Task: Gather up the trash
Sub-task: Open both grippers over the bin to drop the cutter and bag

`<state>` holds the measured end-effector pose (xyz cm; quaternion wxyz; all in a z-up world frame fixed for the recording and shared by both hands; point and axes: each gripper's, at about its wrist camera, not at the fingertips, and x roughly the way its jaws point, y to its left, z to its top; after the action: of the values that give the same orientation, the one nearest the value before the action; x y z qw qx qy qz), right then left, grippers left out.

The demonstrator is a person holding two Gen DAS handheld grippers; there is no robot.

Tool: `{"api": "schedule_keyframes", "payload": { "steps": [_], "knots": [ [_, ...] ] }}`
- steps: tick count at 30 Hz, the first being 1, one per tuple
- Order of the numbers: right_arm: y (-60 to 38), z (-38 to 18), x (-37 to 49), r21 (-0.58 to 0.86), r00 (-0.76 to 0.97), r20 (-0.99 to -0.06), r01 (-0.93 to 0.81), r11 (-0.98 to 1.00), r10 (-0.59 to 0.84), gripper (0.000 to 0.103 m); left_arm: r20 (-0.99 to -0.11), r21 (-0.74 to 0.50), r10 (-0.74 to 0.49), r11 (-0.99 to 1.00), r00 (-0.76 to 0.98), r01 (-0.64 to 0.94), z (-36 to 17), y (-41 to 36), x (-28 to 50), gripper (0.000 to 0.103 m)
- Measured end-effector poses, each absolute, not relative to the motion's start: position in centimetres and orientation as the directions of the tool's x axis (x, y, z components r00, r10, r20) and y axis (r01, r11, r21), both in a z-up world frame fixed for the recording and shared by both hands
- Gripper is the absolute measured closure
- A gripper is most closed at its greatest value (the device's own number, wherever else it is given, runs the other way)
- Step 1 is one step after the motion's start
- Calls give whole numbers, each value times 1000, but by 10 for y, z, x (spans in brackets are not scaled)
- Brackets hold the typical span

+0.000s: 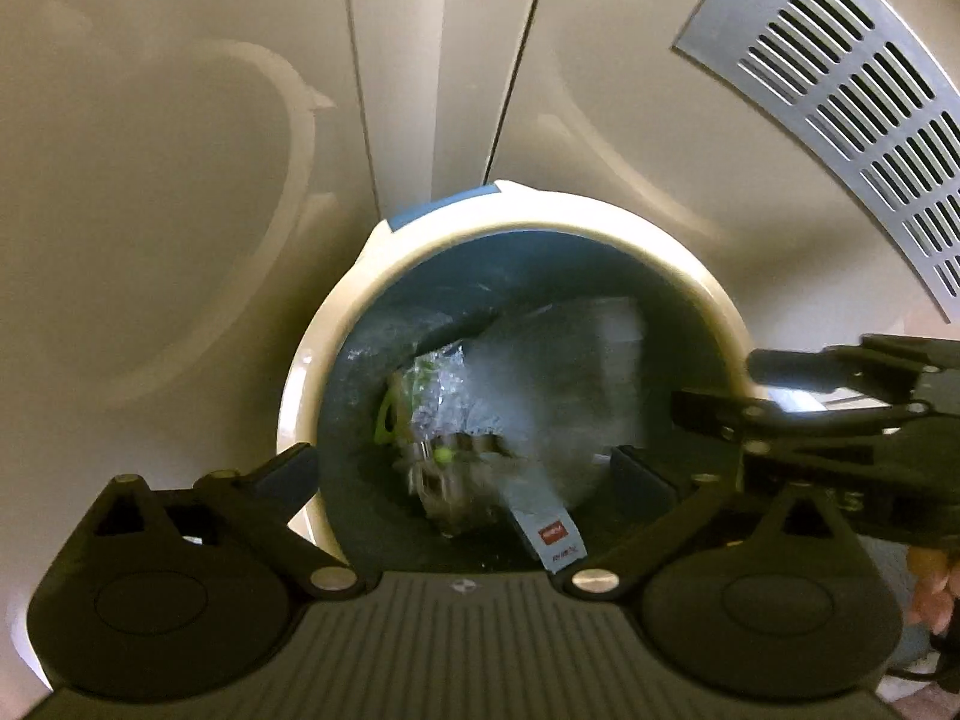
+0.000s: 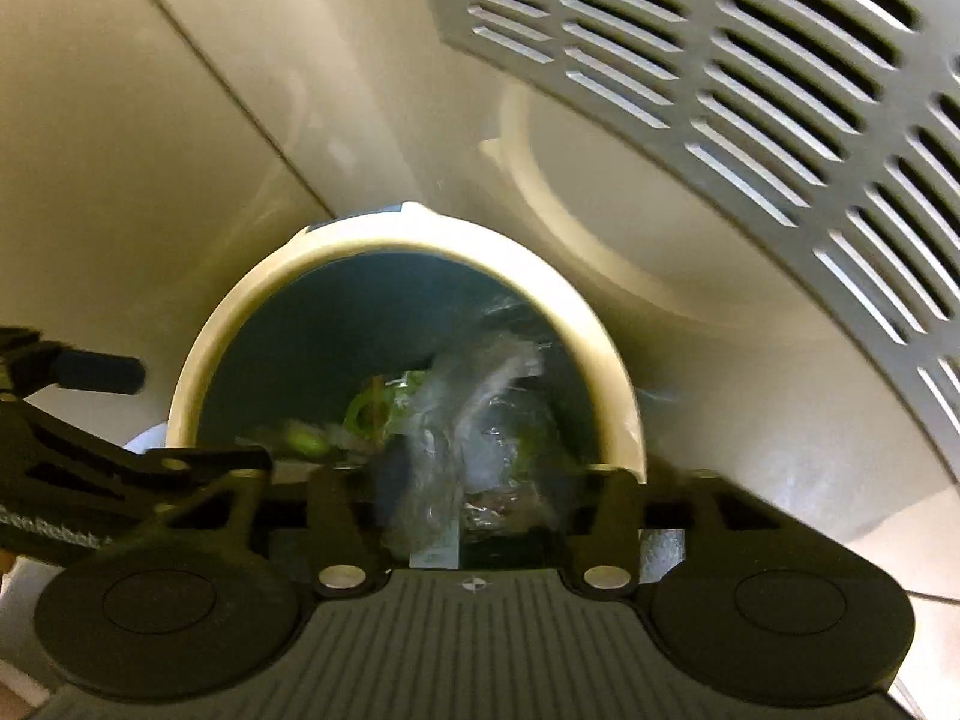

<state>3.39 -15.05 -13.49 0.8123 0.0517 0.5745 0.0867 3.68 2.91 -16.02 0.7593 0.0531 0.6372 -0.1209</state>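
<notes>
A round bin with a cream rim [image 1: 384, 276] and dark blue inside stands below both grippers; it also shows in the right wrist view [image 2: 252, 288]. Inside lie crumpled clear plastic wrappers with green print [image 1: 432, 408] and a grey packet with a red label [image 1: 549, 534]. My left gripper [image 1: 468, 474] is open and empty over the bin mouth. My right gripper [image 2: 474, 498] is open over the bin, with clear plastic wrap [image 2: 474, 420] blurred between and below its fingers; I cannot tell whether it touches them. The right gripper also shows at the right of the left wrist view [image 1: 708, 396].
Cream cabinet panels [image 1: 180, 120] stand behind the bin. A grey slotted vent grille [image 2: 750, 72] is at the upper right. Pale floor tile [image 2: 912, 540] shows at the right.
</notes>
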Motion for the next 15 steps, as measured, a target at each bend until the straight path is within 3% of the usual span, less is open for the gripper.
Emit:
{"api": "schedule_keyframes", "payload": {
  "steps": [7, 15],
  "knots": [
    [-151, -100, 12, 166, 360, -913, -101, 981, 192, 32, -980, -81, -126, 961, 157, 264, -140, 35, 25, 0],
    [-150, -41, -34, 173, 450, -868, -125, 977, 211, 21, -933, 69, -12, 975, 359, 211, -73, 44, -24, 0]
  ]
}}
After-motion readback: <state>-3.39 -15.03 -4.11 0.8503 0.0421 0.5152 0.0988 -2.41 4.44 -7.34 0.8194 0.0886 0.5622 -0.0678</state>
